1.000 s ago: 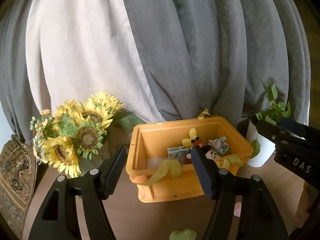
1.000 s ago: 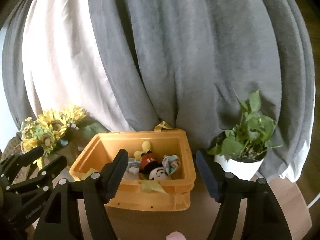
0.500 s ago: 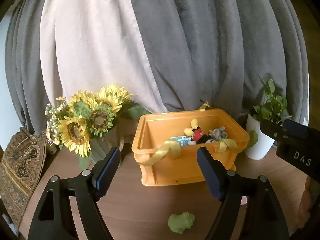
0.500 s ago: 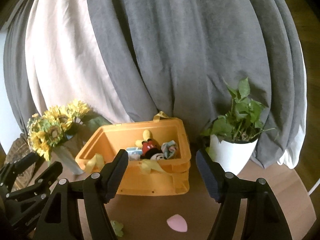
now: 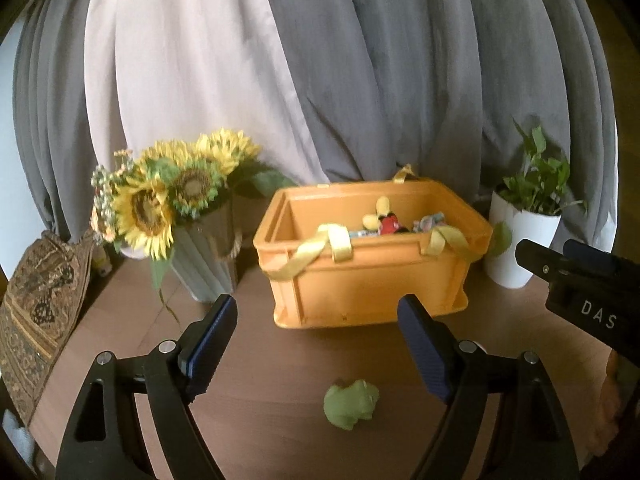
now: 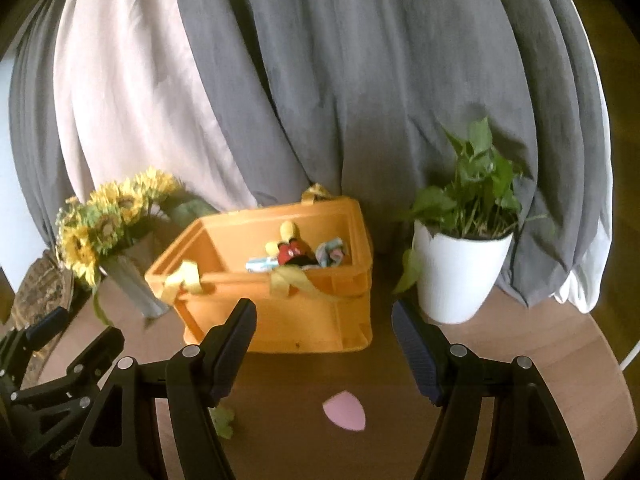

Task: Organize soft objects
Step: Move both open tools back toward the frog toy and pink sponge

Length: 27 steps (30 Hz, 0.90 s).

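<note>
both tongs (image 5: 316, 320) (image 6: 324, 320) released; bare table (image 5: 280, 360) between crate (image 5: 360, 280) and green toy (image 5: 351, 405).

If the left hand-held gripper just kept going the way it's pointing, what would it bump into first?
Probably the table: the left hand-held gripper is open, empty and tilted downward toward bare wood between the green soft toy and the orange crate. Depth is hard to judge; a shallower path would meet the crate's front wall.
</note>
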{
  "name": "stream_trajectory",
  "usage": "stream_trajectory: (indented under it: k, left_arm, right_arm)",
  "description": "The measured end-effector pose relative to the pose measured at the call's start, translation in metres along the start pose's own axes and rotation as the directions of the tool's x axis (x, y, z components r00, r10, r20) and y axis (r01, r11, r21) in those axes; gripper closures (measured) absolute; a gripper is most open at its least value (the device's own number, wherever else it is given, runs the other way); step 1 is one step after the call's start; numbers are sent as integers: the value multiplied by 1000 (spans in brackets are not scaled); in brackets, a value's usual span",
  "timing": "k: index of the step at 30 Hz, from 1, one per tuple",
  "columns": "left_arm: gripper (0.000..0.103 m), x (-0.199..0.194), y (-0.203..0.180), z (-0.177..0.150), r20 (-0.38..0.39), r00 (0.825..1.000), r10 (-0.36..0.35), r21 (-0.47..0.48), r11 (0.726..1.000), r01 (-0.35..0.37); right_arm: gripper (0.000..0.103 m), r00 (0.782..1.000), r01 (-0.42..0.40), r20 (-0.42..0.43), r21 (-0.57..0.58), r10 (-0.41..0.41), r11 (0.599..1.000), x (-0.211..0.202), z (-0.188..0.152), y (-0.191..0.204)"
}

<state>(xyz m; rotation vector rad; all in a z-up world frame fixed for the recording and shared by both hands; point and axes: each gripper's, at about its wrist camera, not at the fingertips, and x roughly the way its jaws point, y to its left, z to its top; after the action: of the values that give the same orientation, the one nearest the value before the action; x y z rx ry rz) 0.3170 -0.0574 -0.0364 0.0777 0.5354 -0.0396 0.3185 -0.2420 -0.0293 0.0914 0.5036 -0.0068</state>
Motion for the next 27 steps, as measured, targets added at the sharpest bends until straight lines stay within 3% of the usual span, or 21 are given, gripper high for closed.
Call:
stream_trajectory:
  k: [14,27]
  left_arm:
    - [20,21,-6,-34,-131,991,8,-10,1000,-9]
    - [20,49,-17,-71,-271,962,7,-29,999,-15]
  right_arm:
    - [32,993,-6,-116,-15,4,1000,23,-36,-8]
    - [32,971,-16,-237,-5,14,1000,51,-70,-18]
